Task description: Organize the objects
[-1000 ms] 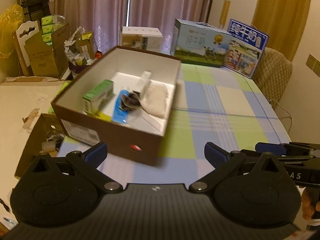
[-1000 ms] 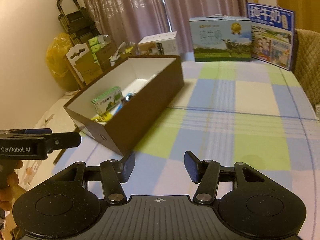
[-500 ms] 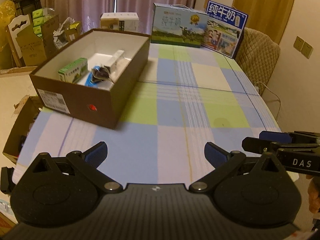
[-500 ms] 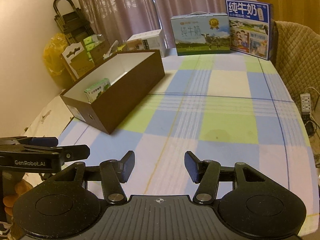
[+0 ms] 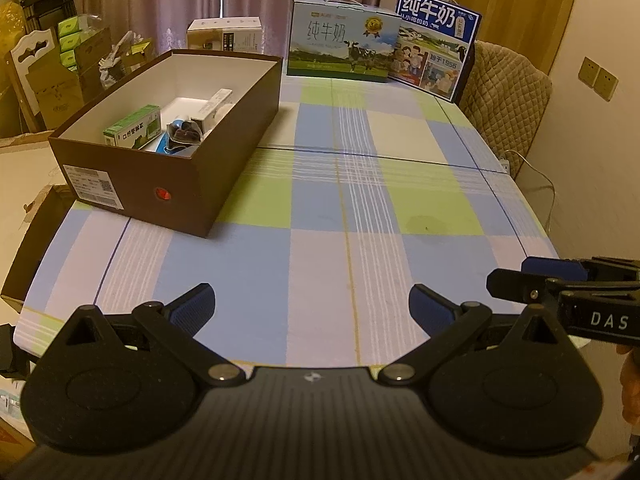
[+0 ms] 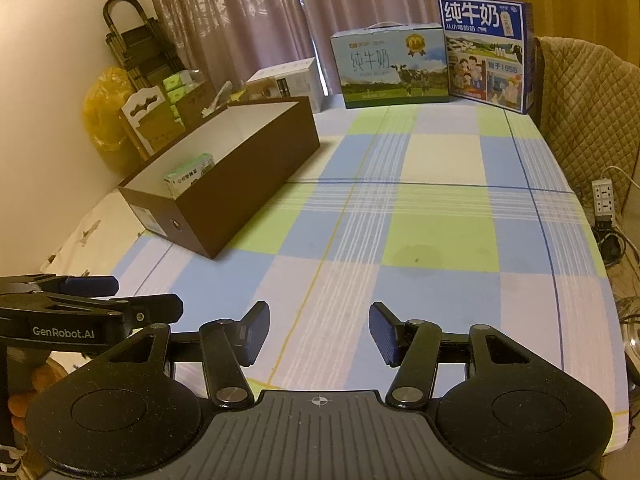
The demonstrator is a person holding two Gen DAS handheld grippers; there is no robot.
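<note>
Standing milk cartons (image 5: 345,38) behind brown box (image 5: 224,160)

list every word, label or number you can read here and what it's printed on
"纯牛奶" on the blue milk carton; "1956" is on its lower panel.
"纯牛奶" on the pale milk carton.
"GenRobot.AI" on the left gripper.
"DAS" on the right gripper.
Too small or blurred to read: the green box in the brown box, the white sticker on its end, and the white carton.

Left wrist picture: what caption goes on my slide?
Open left claw hovers over the checked tablecloth, brown box of small items beyond.
</note>
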